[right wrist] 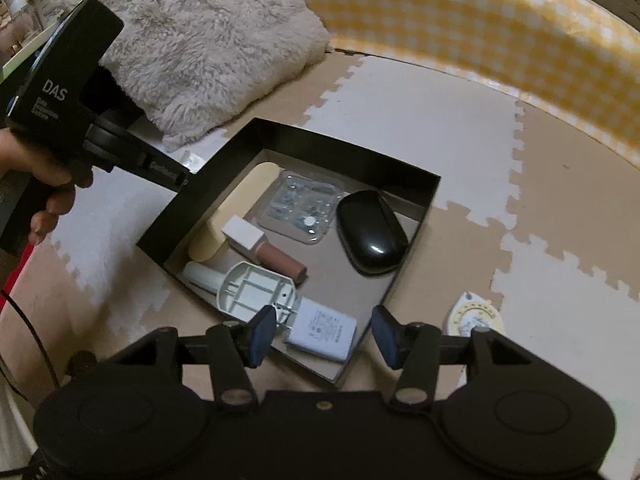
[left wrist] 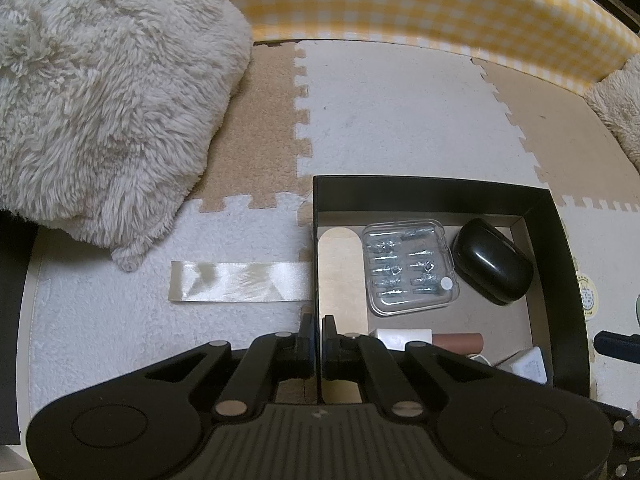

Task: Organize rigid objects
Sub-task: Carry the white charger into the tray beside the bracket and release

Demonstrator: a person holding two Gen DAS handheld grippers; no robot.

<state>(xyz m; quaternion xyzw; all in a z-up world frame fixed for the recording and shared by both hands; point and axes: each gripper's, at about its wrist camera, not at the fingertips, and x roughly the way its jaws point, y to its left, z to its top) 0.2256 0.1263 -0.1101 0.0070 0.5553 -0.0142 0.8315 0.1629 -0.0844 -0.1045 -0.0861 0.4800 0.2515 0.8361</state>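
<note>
Both grippers: left (left wrist: 318, 330) pinches box wall (left wrist: 317, 240); right (right wrist: 324, 334) fingers apart, empty.

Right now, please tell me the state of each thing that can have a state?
left gripper: shut on the box wall.
right gripper: open, holding nothing.
black box: lidless, partly filled.
clear case: closed, in the box.
black case: closed, in the box.
white charger: lying flat in the box.
</note>
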